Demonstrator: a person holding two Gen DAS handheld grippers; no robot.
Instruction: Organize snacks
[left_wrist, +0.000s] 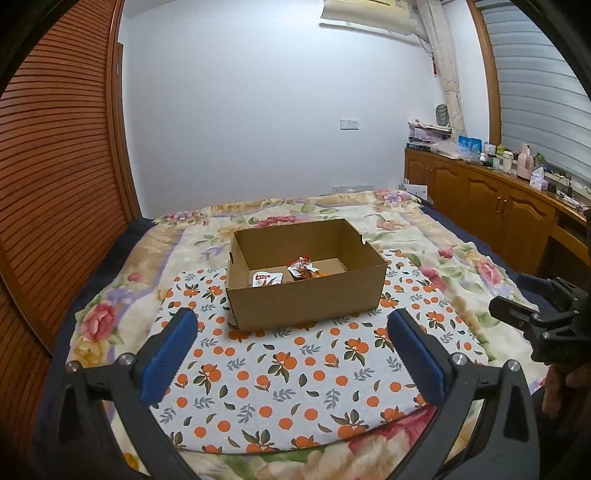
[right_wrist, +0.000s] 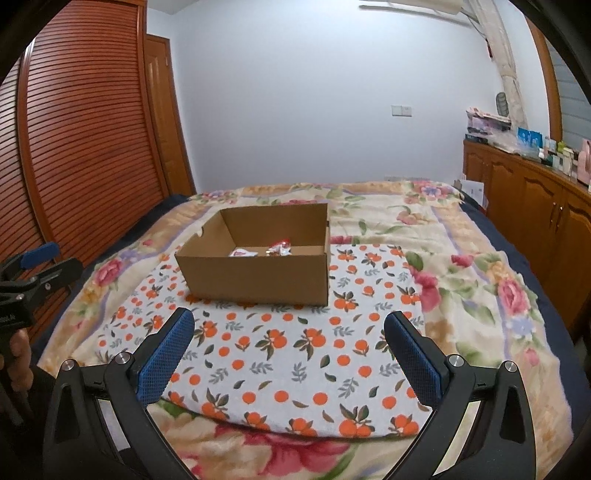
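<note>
An open cardboard box (left_wrist: 303, 295) (right_wrist: 255, 275) stands on an orange-print cloth (left_wrist: 295, 384) (right_wrist: 295, 354) spread over the bed. Inside lie a white snack packet (left_wrist: 265, 277) (right_wrist: 241, 252) and a red-and-white wrapped snack (left_wrist: 303, 268) (right_wrist: 279, 246). My left gripper (left_wrist: 291, 321) is open and empty, a little short of the box's near wall. My right gripper (right_wrist: 290, 321) is open and empty too, in front of the box and slightly to its right. Each gripper shows at the edge of the other's view, the right gripper (left_wrist: 517, 295) and the left gripper (right_wrist: 37, 254).
A floral blanket (left_wrist: 424, 236) covers the bed. A slatted wooden wardrobe (left_wrist: 55, 177) runs along the left. A wooden cabinet (left_wrist: 480, 192) with bottles and boxes on top lines the right side. A person's hand (right_wrist: 16, 350) holds the left gripper.
</note>
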